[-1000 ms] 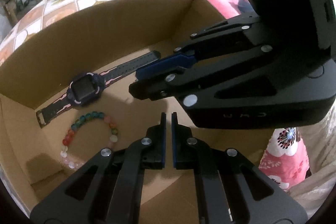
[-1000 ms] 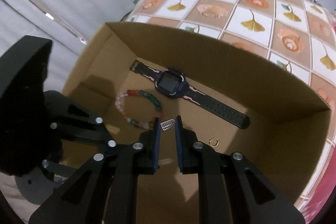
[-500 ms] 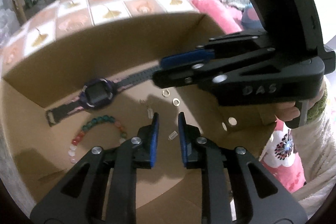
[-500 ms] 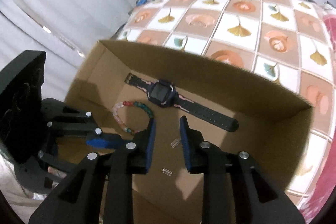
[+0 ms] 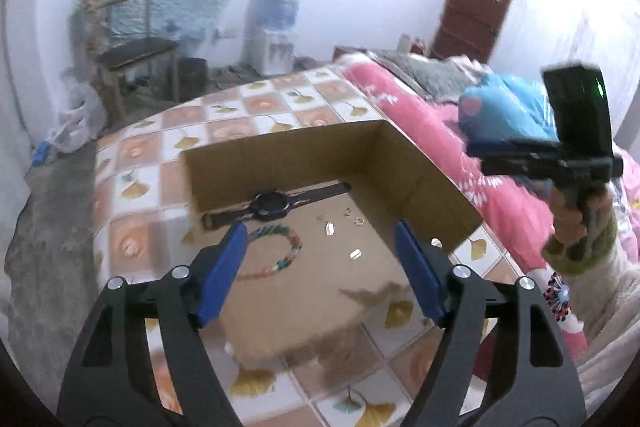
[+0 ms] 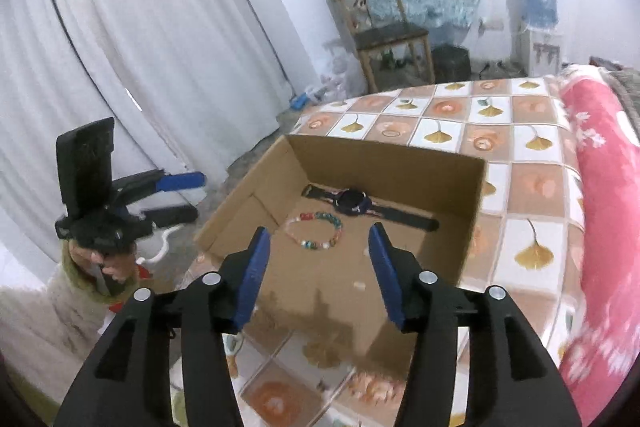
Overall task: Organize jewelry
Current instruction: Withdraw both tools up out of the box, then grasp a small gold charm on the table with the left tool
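Observation:
An open cardboard box (image 5: 420, 171) (image 6: 476, 195) stands on a tiled tabletop. In it lie a dark watch (image 5: 272, 205) (image 6: 352, 201), a coloured bead bracelet (image 5: 280, 255) (image 6: 316, 231), small earrings (image 5: 355, 253) and rings (image 5: 360, 221). My left gripper (image 5: 320, 243) is open and empty, raised above and in front of the box. My right gripper (image 6: 318, 239) is open and empty, also raised back from the box. In the left wrist view the right gripper's body (image 5: 560, 155) is held high at the right. In the right wrist view the left gripper's body (image 6: 120, 195) is at the left.
The table (image 5: 132, 187) has a ginkgo-leaf tile pattern. A pink floral quilt (image 5: 440, 131) (image 6: 600, 187) lies to the right of the box. A wooden chair (image 6: 384, 35), a water dispenser (image 5: 276, 27) and white curtains (image 6: 140, 47) stand beyond the table.
Both grippers have pulled up and back out of the box and opened wide. The small earrings that were between the fingers now lie on the box floor.

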Demonstrator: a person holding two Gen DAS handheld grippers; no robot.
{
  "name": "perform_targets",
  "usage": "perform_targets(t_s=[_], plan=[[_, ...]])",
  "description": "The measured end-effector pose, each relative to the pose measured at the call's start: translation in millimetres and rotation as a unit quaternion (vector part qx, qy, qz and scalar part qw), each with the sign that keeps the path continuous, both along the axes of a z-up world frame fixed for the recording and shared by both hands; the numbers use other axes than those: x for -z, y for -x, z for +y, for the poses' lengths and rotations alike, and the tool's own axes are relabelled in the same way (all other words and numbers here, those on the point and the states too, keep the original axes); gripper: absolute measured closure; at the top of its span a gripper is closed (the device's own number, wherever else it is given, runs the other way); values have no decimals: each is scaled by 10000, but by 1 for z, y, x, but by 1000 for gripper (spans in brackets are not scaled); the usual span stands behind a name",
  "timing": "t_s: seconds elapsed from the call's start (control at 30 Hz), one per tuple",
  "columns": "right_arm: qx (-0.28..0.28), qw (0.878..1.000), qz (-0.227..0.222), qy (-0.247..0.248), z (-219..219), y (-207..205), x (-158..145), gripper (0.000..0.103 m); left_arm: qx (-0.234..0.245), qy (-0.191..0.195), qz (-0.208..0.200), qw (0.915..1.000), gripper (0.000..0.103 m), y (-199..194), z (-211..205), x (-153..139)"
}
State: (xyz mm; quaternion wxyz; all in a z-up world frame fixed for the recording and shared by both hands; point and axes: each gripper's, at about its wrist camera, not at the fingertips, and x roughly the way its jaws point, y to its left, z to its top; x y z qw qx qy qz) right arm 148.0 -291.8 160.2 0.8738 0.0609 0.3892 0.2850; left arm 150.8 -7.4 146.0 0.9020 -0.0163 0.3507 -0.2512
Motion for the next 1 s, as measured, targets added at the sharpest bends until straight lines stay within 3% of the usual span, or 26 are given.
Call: perform_targets(t_s=[0.17,0.37,0.57,0.8,1.0], plan=[[201,9998,-58,-43,11,55,31,47,-689,46,18,9976,27,38,35,22],[377,9979,534,7,49,79,98,47,-1122,-48,294,9932,27,67,56,64],[502,9936,1009,54,70,83,132,47,-975,-366,434,9936,27,78,49,99],[580,9905,1250,43,77,83,145,47,-586,-669,218,9958,28,80,21,124],[590,9908,1212,118,79,79,150,47,-208,-1003,103,9947,50,68,3,137]])
